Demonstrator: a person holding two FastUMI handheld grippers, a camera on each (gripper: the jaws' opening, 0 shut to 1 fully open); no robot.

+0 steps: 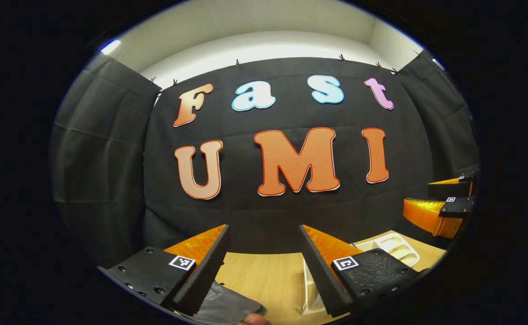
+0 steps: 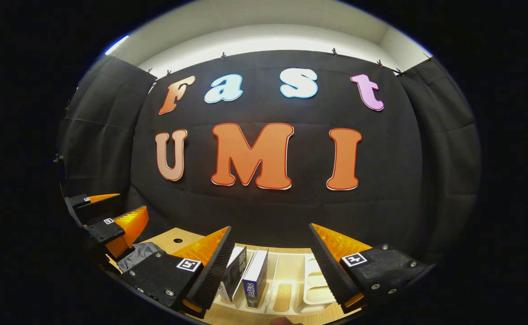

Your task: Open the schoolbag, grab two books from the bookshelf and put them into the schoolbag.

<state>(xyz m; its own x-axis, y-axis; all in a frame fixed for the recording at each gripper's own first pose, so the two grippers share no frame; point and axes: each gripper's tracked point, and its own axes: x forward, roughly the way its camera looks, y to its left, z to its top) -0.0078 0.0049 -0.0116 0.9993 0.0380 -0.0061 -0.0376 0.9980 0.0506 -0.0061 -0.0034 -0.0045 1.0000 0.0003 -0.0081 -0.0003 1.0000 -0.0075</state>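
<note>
Left gripper view: the left gripper [image 1: 264, 264] is held level above a light wooden table [image 1: 264, 275], its two fingers spread wide with nothing between them. Each finger mount carries a small square black-and-white marker; no brand or legible text can be made out on them. A dark grey piece of the schoolbag [image 1: 227, 307] lies on the table just under the left-hand finger, at the bottom edge of the picture. A white bookshelf [image 1: 392, 248], a slotted plastic rack, stands on the table beyond the right-hand finger. The right gripper [image 1: 444, 203] appears at the far right edge, above the rack, its fingers apart and empty.

Right gripper view: the right gripper [image 2: 270, 266] points over the bookshelf [image 2: 291, 289], its fingers spread wide and holding nothing. Two books stand upright in the rack's left slots, side by side: a dark book [image 2: 234, 273] leaning slightly, partly hidden behind the left-hand finger, and a blue-spined book [image 2: 254, 277] just beside it. Writing runs down both spines but is too small to read. The remaining slots to the right hold nothing. At the left edge the left gripper [image 2: 110, 212] hovers with its fingers apart, above a grey fold of the schoolbag [image 2: 139, 253] resting on the table [image 2: 173, 239].
</note>
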